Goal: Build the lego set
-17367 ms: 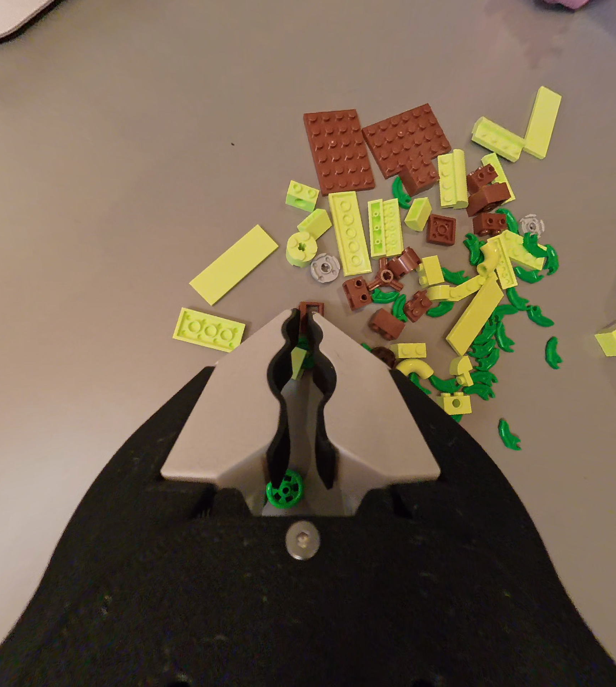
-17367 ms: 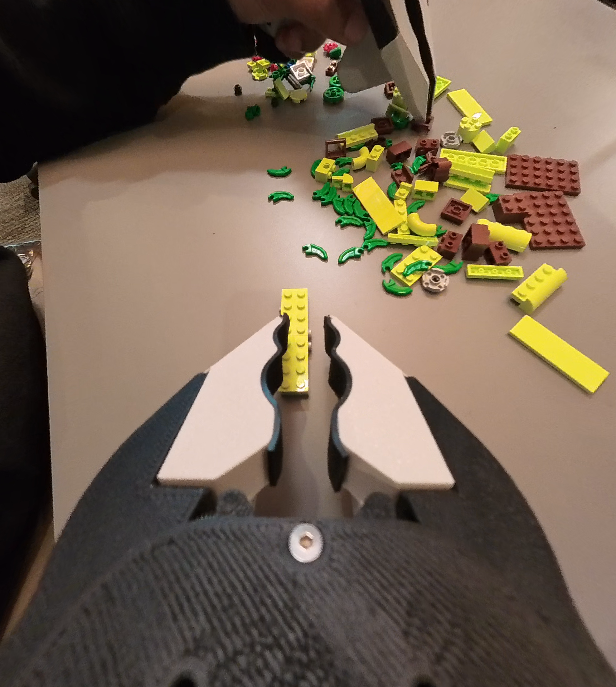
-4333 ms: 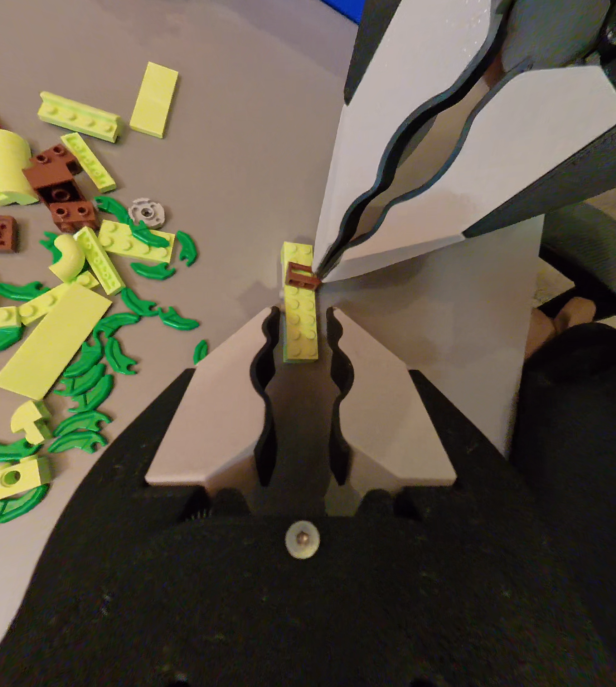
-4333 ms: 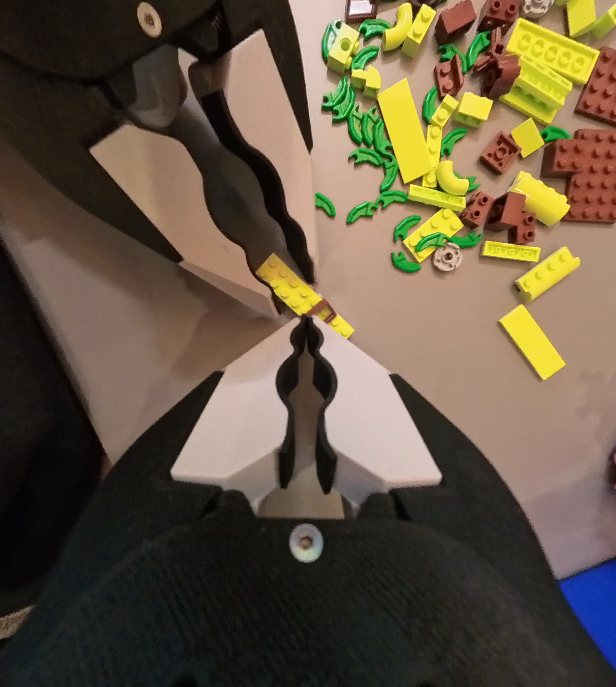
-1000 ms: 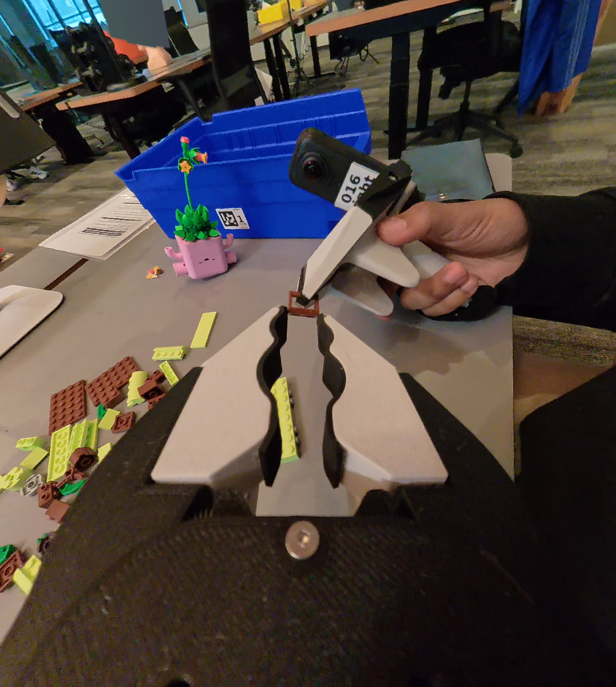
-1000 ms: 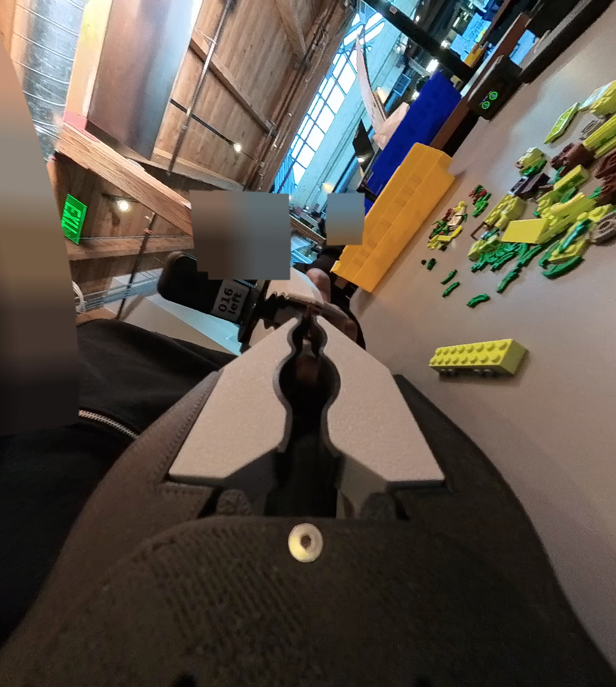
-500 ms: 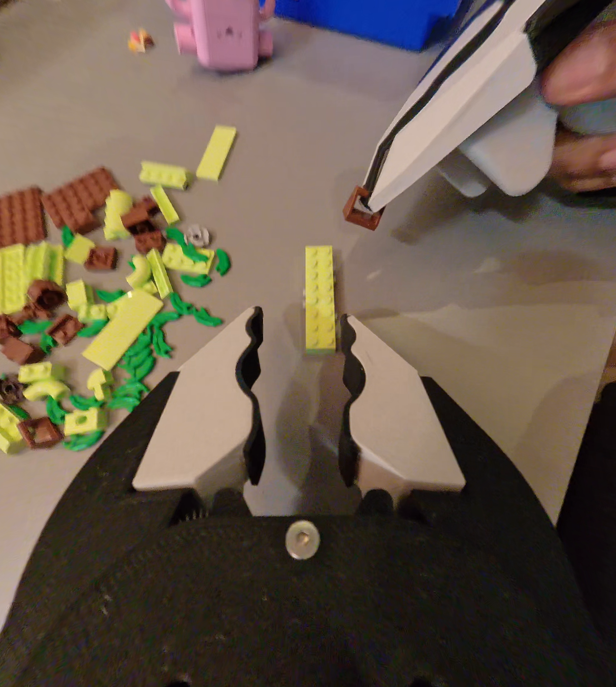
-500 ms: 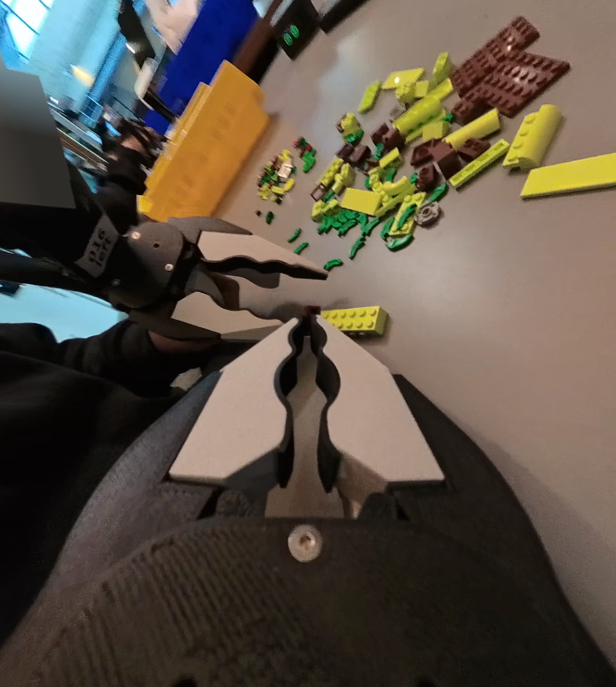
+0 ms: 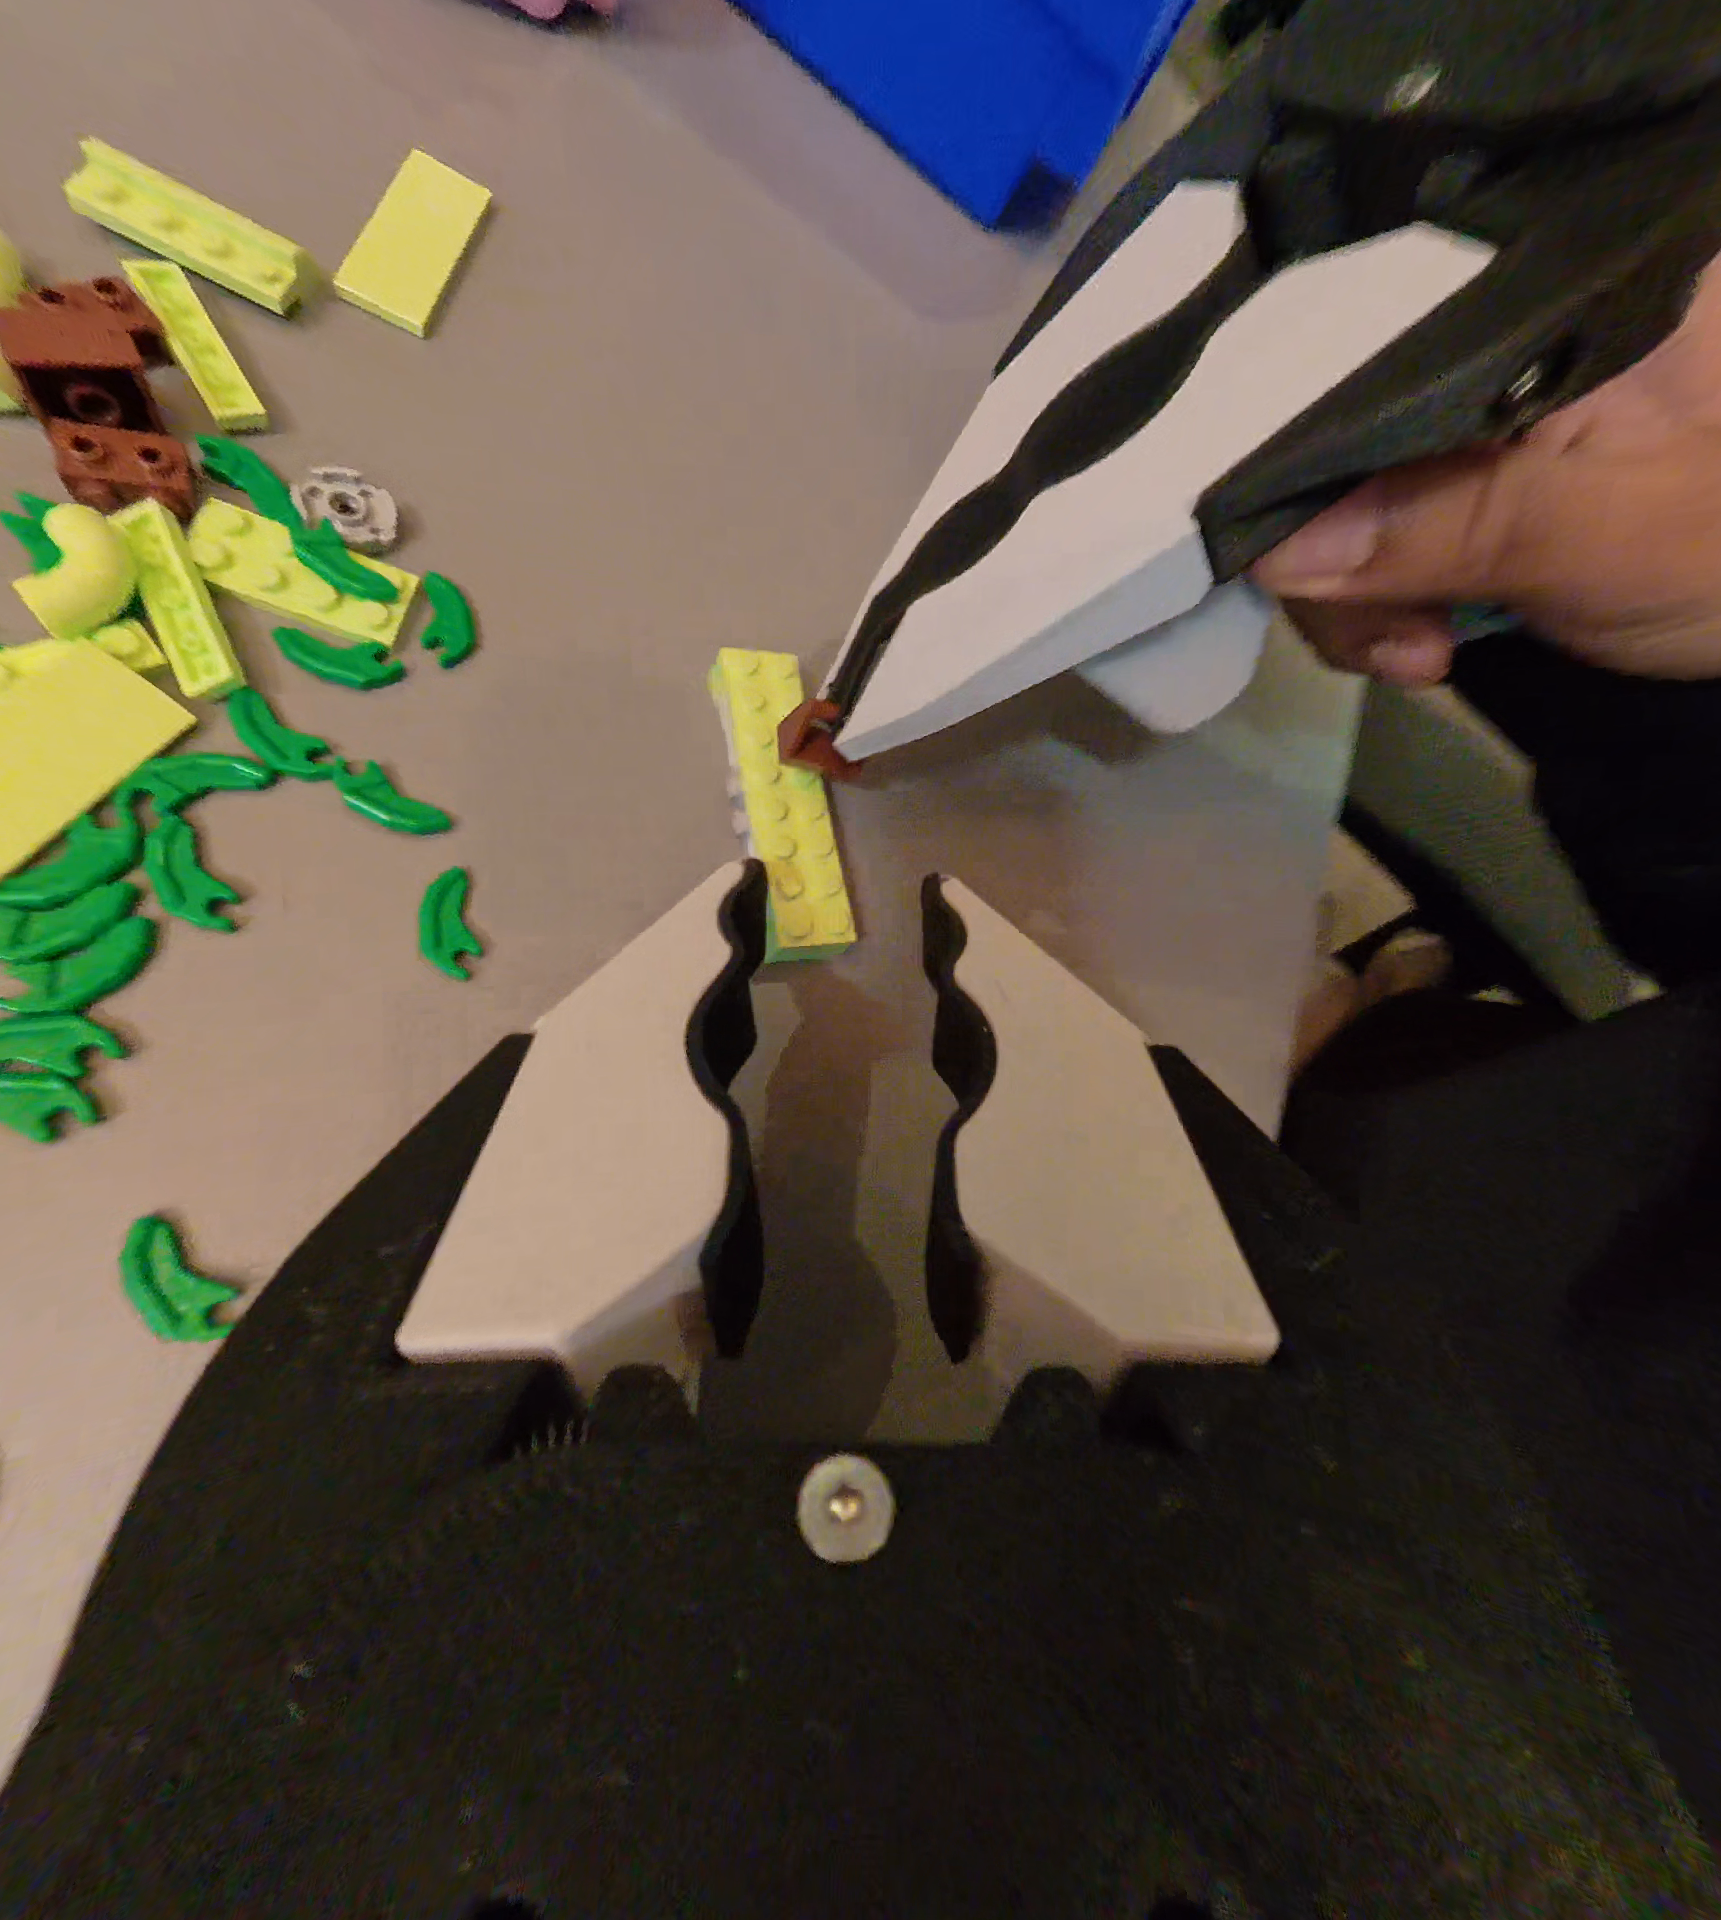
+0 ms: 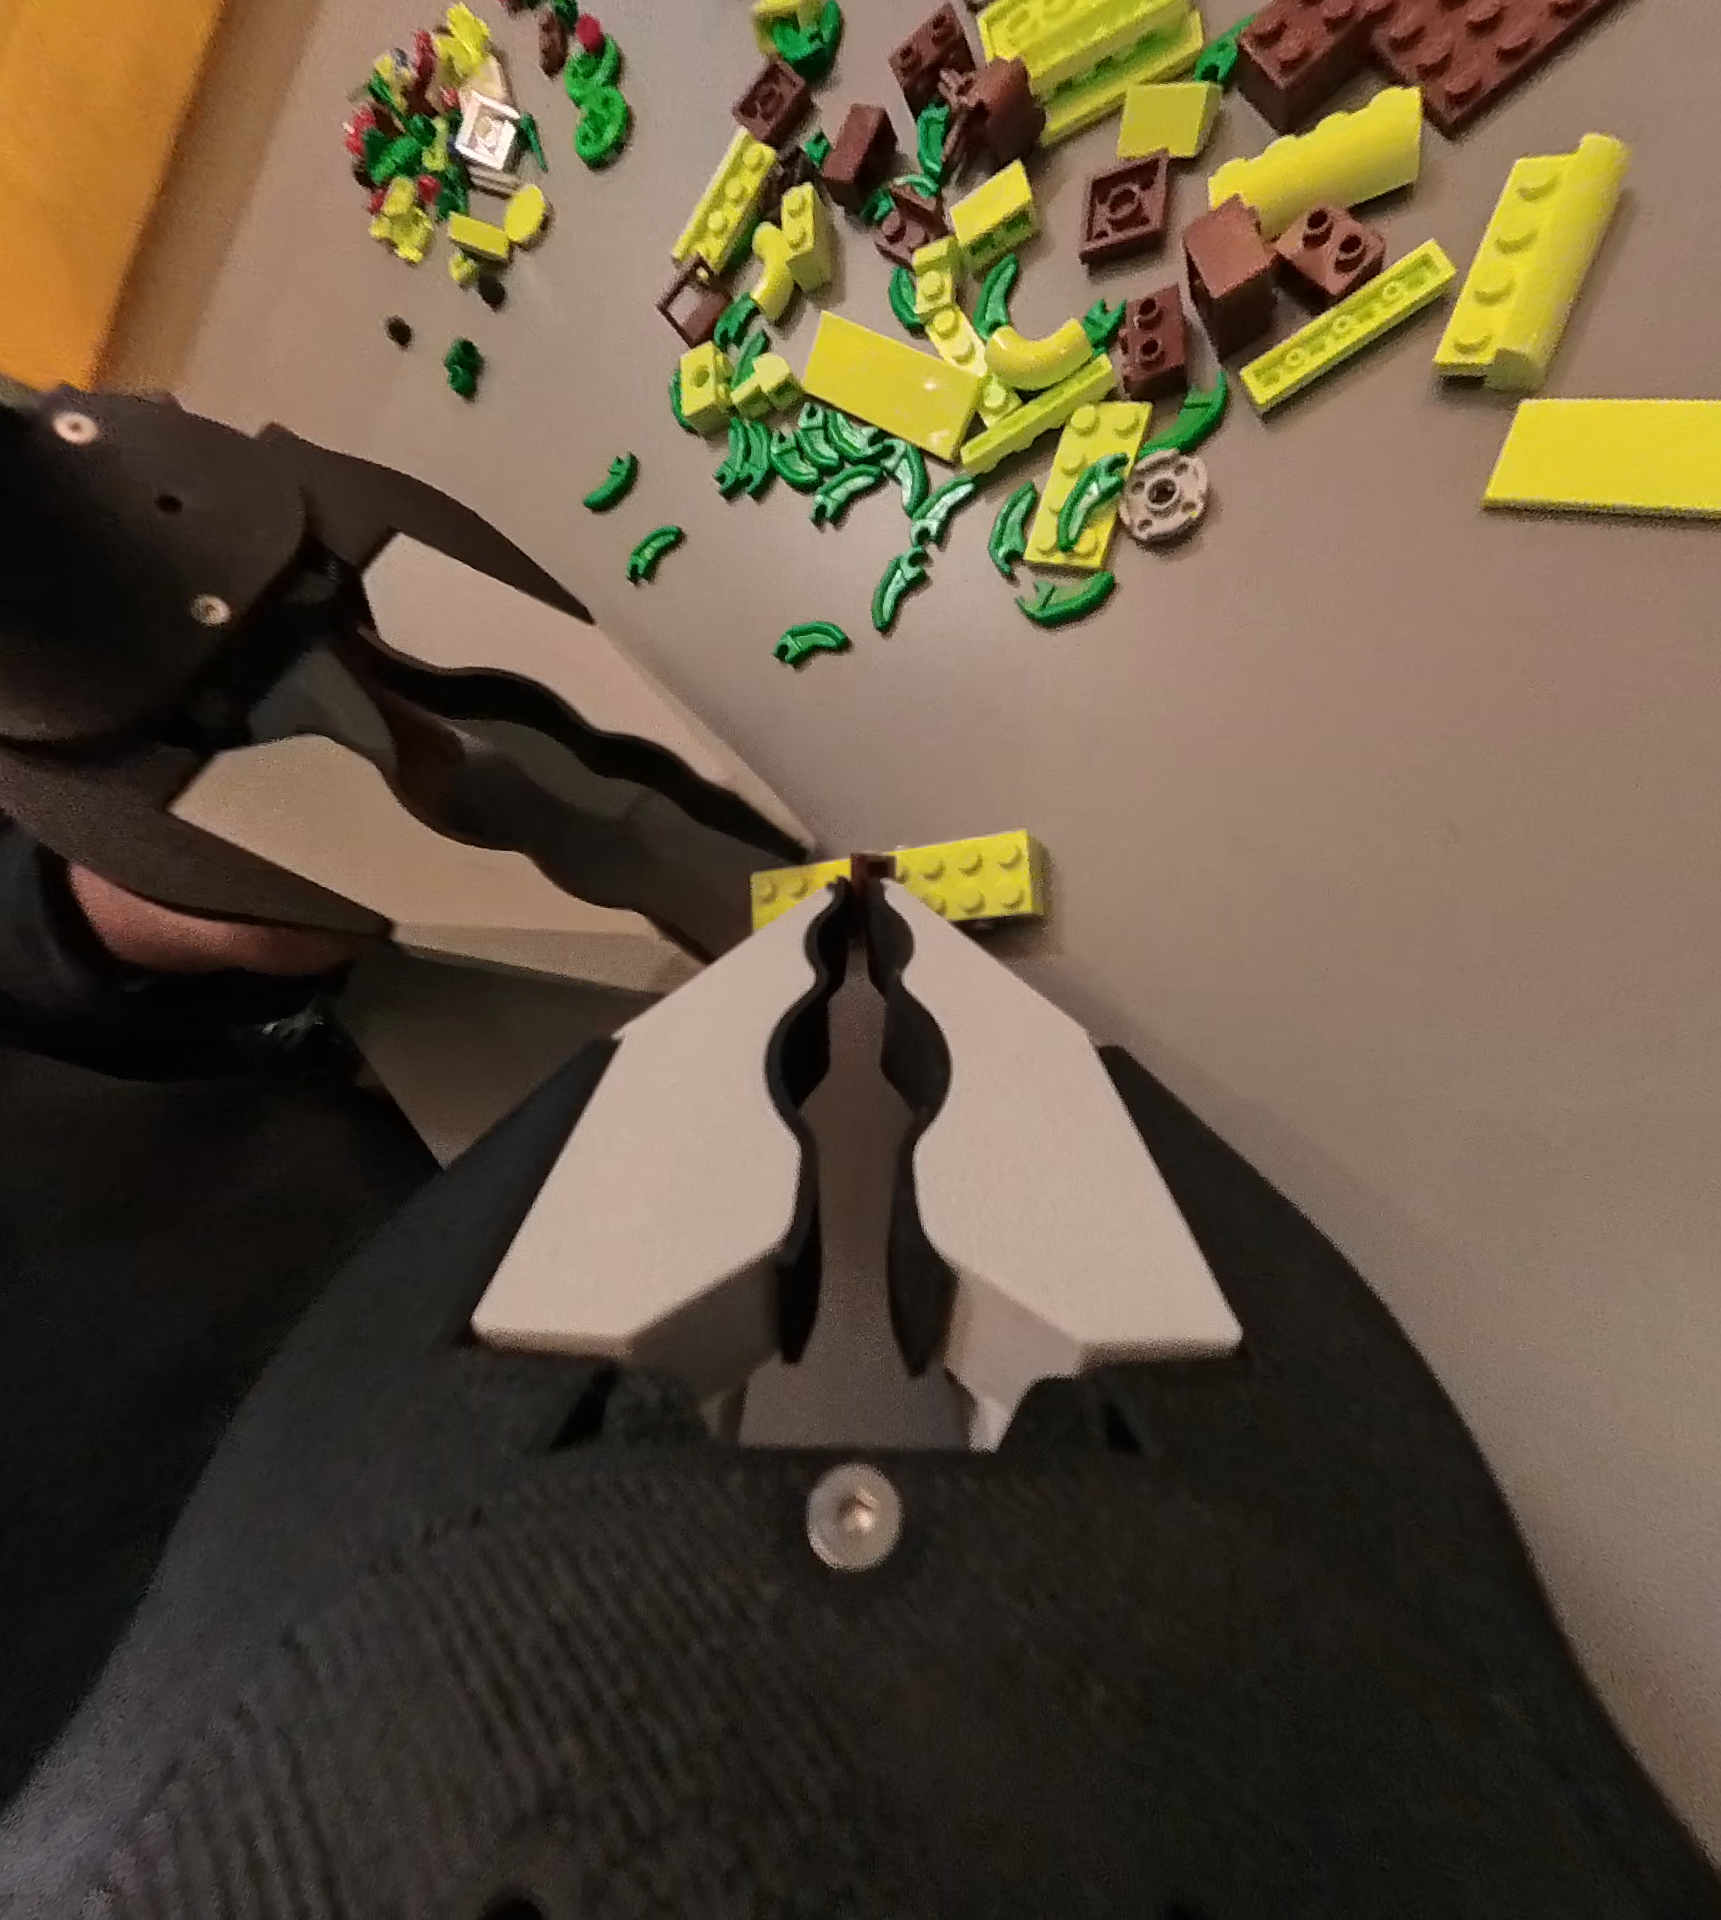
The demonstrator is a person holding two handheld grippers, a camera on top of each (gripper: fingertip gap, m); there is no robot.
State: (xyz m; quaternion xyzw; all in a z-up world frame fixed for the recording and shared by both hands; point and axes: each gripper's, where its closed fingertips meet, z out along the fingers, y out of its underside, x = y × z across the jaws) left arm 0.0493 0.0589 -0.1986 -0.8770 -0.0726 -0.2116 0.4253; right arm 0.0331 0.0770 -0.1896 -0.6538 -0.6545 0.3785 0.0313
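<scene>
A long lime brick [image 9: 788, 800] lies on the grey table [image 9: 627, 436]; it also shows in the right wrist view [image 10: 970, 878]. My left gripper [image 9: 840, 894] is open, with the near end of the brick just inside its left finger. My right gripper [image 10: 861, 899] is shut on a small brown piece [image 10: 868, 868] and holds it against the brick's right edge near its middle. In the left wrist view the right gripper [image 9: 830, 727] comes in from the upper right with the brown piece [image 9: 809, 740] at its tip.
A pile of lime, brown and green pieces [image 10: 1043, 312] spreads over the table to the left of the brick in the left wrist view [image 9: 108, 675]. A blue bin [image 9: 960, 83] stands at the back. A small heap of mixed pieces [image 10: 451, 156] lies by a yellow bin [image 10: 25, 156]. Left and right tips are no more than a few centimetres apart.
My right gripper has come down with the brown piece, from above the table onto the lime brick. My left gripper has moved closer, so the brick's end now lies between its fingers.
</scene>
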